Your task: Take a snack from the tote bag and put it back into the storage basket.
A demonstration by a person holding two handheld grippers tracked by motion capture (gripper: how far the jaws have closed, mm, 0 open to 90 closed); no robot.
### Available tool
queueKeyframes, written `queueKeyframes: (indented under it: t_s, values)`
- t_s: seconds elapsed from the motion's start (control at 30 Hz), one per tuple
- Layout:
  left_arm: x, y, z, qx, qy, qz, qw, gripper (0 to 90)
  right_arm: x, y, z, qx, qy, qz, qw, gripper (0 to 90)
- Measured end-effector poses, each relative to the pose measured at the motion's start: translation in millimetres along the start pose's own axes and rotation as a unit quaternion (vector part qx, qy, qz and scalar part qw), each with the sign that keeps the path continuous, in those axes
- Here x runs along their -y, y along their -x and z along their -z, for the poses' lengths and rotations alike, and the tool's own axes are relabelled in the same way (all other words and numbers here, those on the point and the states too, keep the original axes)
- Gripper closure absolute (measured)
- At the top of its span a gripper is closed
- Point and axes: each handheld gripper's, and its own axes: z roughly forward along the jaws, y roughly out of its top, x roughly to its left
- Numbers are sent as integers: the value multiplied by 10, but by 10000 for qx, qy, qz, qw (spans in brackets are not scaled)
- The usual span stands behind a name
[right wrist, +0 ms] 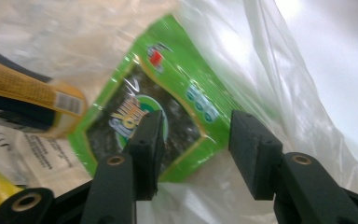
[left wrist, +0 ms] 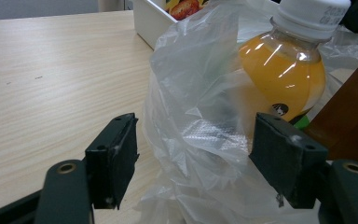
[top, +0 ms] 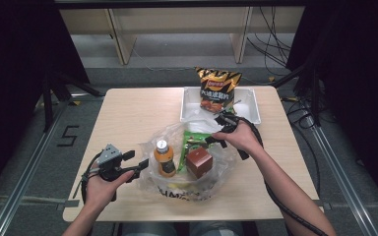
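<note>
Plastic bag (top: 192,169) sitting crumpled near the worktop's (top: 128,113) front edge.
Clear film is showing an orange-drink bottle (top: 164,158), green packet (top: 192,142); both tools, left (top: 137,167) and right (top: 215,138), are gaping apart.

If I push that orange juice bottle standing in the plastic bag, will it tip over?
Probably. The juice bottle stands upright, tall and narrow, on the crinkled plastic bag, an uneven footing. It looks nearly full, so fairly heavy; once down, its round body would likely roll.

On the pale wooden table (top: 128,113), a clear crumpled plastic bag (top: 221,169) sits near the middle. Inside it, the orange juice bottle with a white cap (top: 164,158) stands at nine o'clock, the brown cube-shaped box (top: 199,162) at three, the green flat snack packet (top: 191,142) behind them. At one o'clock, a white rectangular plastic tray (top: 250,105) holds a black-and-orange crisp bag (top: 217,88).
</note>
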Motion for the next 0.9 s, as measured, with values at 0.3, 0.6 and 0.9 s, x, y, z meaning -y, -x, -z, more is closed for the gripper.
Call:
queueKeyframes:
  t_s: [0.3,0.6,0.9]
  values:
    - [-1,3,-4,2,17,23,10000,307,77,42,-117,-68,-302,-350,9989,490]
    - [2,0,-2,0,2,54,10000,306,84,48,-204,14,-423,-248,9988,449]
    - [5,-1,-6,7,-9,53,10000,306,83,127,-349,26,-307,-393,9988,377]
